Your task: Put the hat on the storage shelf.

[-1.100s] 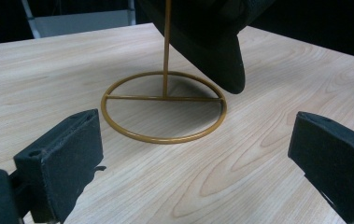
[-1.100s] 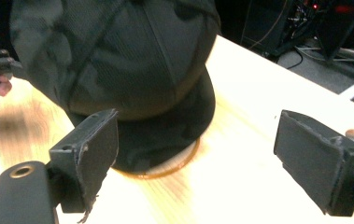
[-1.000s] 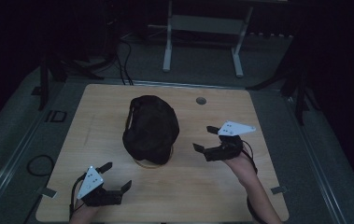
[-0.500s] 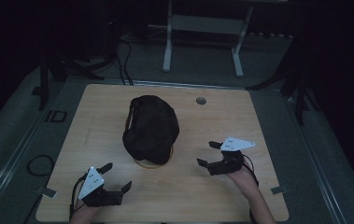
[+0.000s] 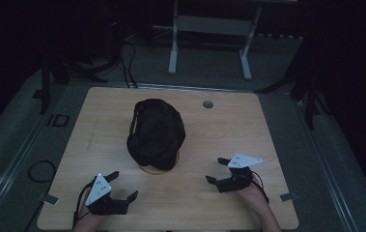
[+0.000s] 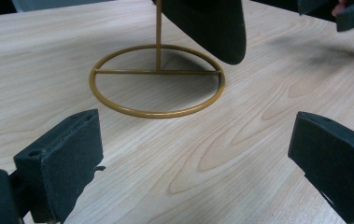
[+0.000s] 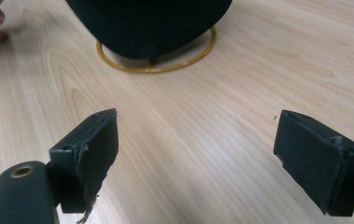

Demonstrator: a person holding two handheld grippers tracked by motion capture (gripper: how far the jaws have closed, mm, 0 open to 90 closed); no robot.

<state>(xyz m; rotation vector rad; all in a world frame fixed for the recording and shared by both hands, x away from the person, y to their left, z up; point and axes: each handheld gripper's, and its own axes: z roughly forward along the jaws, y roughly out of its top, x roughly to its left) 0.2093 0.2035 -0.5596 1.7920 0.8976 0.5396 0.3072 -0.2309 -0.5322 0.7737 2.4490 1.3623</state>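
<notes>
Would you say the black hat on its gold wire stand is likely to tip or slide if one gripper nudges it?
Probably yes. The black hat overhangs the gold wire stand, a thin post on a flat ring, so it looks top-heavy. The hat seems soft fabric and may lift off. On the smooth table, the ring would likely slide.

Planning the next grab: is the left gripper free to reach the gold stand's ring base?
Probably yes: the left gripper is open, with bare table between it and the ring base.
</notes>
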